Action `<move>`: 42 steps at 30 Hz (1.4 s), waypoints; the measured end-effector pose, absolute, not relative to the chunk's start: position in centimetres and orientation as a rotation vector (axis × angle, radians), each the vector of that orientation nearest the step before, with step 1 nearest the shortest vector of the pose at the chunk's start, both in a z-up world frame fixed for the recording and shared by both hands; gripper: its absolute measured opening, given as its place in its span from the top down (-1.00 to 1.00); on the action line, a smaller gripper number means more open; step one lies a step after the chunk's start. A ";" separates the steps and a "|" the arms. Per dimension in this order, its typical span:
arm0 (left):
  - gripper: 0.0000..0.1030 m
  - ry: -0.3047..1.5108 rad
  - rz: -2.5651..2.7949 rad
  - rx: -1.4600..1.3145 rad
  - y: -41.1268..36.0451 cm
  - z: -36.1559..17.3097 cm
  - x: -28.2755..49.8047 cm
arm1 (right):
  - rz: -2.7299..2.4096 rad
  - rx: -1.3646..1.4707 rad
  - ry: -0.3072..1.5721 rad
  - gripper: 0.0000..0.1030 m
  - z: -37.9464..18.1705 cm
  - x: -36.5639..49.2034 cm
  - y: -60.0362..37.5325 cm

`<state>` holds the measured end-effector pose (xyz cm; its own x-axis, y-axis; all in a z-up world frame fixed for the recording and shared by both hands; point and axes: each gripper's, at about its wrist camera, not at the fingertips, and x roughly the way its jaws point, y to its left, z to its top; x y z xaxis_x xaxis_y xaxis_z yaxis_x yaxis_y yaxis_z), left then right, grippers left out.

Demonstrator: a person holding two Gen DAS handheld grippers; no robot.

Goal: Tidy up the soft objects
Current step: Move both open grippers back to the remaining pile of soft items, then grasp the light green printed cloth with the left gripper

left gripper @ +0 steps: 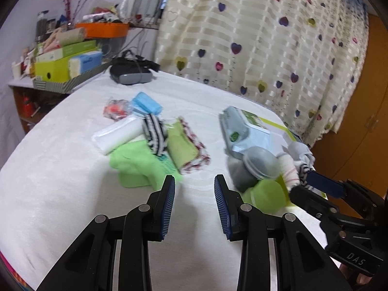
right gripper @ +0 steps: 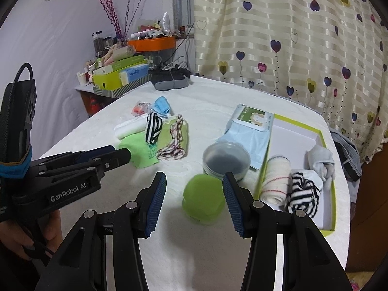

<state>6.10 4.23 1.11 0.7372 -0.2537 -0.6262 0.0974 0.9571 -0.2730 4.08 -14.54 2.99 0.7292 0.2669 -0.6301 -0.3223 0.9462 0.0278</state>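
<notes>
Illumination was even, indoor and moderately bright, with a cool cast; its source was not visible. Soft shadows fell on the white surface (left gripper: 60, 194) beneath the left claw (left gripper: 194, 181) and the right claw (right gripper: 194, 179). Both views showed heavy fisheye bending and dark corner vignetting. The left view was motion-blurred; the right view was sharper. No glare was noted.

Bare white tabletop (left gripper: 60, 194) open at near-left; clear lane between cloth pile (left gripper: 155, 145) and round lidded tub (right gripper: 226, 160). Green ball (right gripper: 203, 198) sits near right gripper (right gripper: 194, 188), jaws apart, nothing between. Wipes pack (right gripper: 249, 131) and tray wall (right gripper: 266, 160) block right side. Left gripper (left gripper: 194, 190) empty, over bare cloth.
</notes>
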 end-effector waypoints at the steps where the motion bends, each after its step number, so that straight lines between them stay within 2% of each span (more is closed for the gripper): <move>1: 0.37 0.719 -0.187 -0.235 4.6 1.1 6.2 | 0.331 -0.087 0.680 0.04 3.0 4.3 -14.4; 5: 0.36 0.722 -0.149 -0.257 6.2 0.8 7.0 | 0.350 -0.093 0.678 0.04 3.0 5.0 -13.6; 9: 0.21 0.741 -0.148 -0.280 6.9 0.1 7.8 | 0.370 -0.102 0.677 0.04 3.0 5.7 -12.7; 16: 0.13 0.774 -0.114 -0.297 7.8 -1.5 9.8 | 0.386 -0.109 0.678 0.04 2.9 6.6 -12.3; 28: 0.05 0.819 -0.034 -0.294 9.0 -3.8 13.4 | 0.399 -0.115 0.691 0.04 2.5 8.6 -11.4; 36: 0.05 0.859 0.007 -0.216 7.1 -5.5 15.0 | 0.417 -0.121 0.678 0.04 2.9 9.3 -10.7; 38: 0.13 0.862 0.020 -0.187 6.7 -5.6 15.2 | 0.414 -0.116 0.687 0.04 2.7 9.6 -10.8; 39: 0.33 0.865 0.025 -0.177 6.6 -5.6 15.3 | 0.413 -0.113 0.690 0.04 2.6 9.7 -10.8; 41: 0.56 0.865 0.036 -0.173 6.7 -5.6 15.4 | 0.411 -0.109 0.693 0.04 2.6 9.9 -10.9; 42: 0.76 0.866 0.037 -0.175 6.8 -5.6 15.4 | 0.412 -0.108 0.693 0.04 2.6 9.9 -10.9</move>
